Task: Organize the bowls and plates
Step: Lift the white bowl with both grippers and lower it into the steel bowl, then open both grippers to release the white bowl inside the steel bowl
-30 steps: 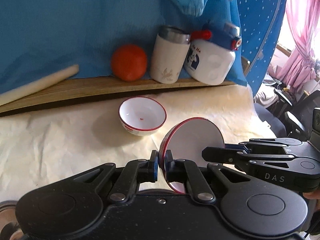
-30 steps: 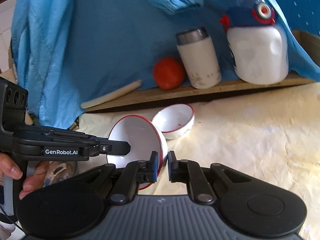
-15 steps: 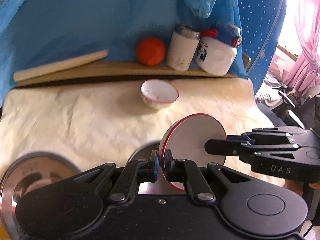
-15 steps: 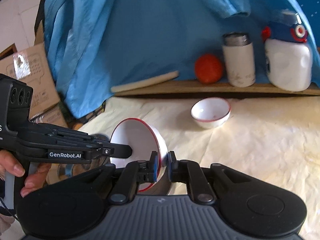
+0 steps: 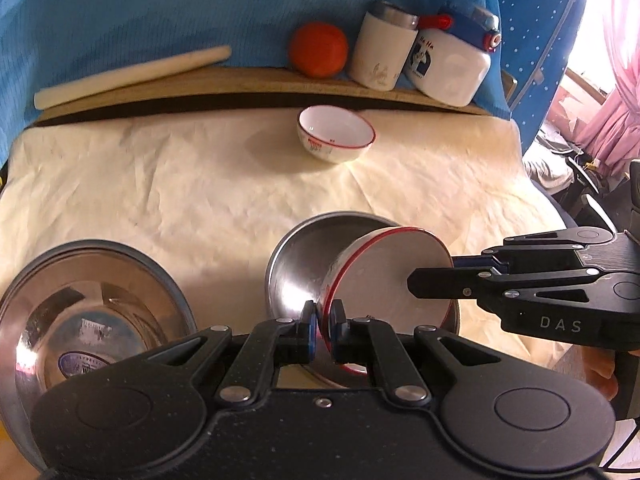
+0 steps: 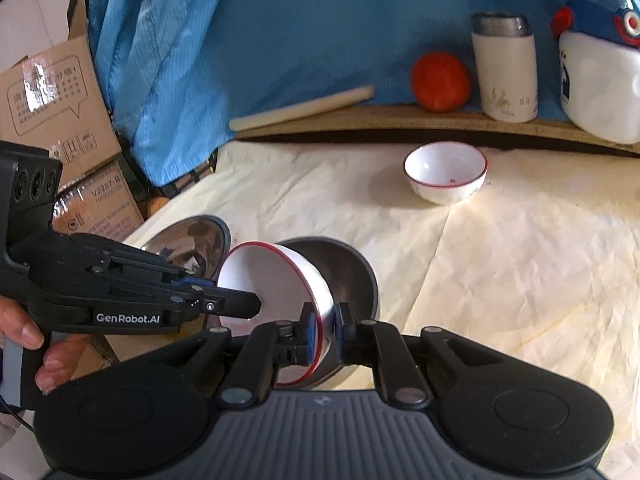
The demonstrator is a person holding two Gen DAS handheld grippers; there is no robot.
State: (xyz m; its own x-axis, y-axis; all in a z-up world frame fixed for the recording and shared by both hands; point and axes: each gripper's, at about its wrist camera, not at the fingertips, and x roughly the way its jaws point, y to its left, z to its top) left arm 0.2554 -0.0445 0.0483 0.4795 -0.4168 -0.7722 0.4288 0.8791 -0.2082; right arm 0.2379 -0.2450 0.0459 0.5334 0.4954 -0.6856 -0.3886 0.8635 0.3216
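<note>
Both grippers pinch one white, red-rimmed bowl (image 5: pixel 384 280), held tilted on edge. My left gripper (image 5: pixel 323 316) is shut on its near rim; my right gripper (image 6: pixel 323 320) is shut on the opposite rim, seen in the right wrist view (image 6: pixel 272 280). The bowl hangs over a steel bowl (image 5: pixel 300 264) on the cream cloth; whether they touch I cannot tell. A second steel bowl (image 5: pixel 88 312) sits to its left. Another white red-rimmed bowl (image 5: pixel 335 132) stands upright farther back, also in the right wrist view (image 6: pixel 446 172).
A wooden ledge (image 5: pixel 200 84) at the back carries a rolling pin (image 5: pixel 132 72), an orange ball (image 5: pixel 318 49), a white flask (image 5: pixel 382 52) and a white-blue jug (image 5: pixel 452 60). Blue cloth hangs behind. Cardboard boxes (image 6: pixel 52 112) stand at the left.
Both grippers have pulled back toward the table's near edge with the held bowl. The two steel bowls have come into view below, and the held bowl now hangs over one.
</note>
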